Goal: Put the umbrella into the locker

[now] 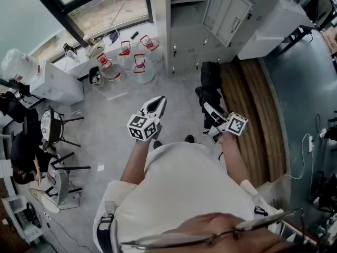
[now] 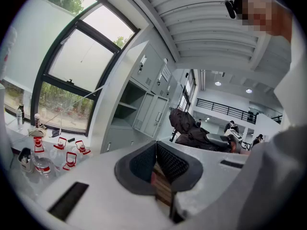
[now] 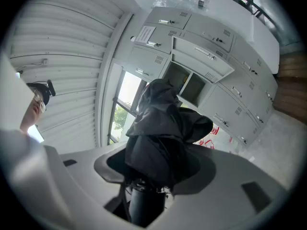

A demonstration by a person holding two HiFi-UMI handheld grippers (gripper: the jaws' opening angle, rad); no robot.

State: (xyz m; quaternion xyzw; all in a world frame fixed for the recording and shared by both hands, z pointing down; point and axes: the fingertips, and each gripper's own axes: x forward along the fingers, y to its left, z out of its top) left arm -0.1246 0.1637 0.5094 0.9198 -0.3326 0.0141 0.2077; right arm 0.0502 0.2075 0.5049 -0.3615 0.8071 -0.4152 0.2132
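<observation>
Between right tongs, black umbrella

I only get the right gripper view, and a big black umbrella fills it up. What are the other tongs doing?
Observer: The left tongs are shut, with nothing between them.
Operator: What are the red bits peeking out behind the umbrella?
Observer: The head view shows clear jugs with red handles, standing on the floor by the window, left of the lockers.
Operator: Is anybody else there?
Observer: Yes. One person sits at the far left of the head view, near a black chair.
</observation>
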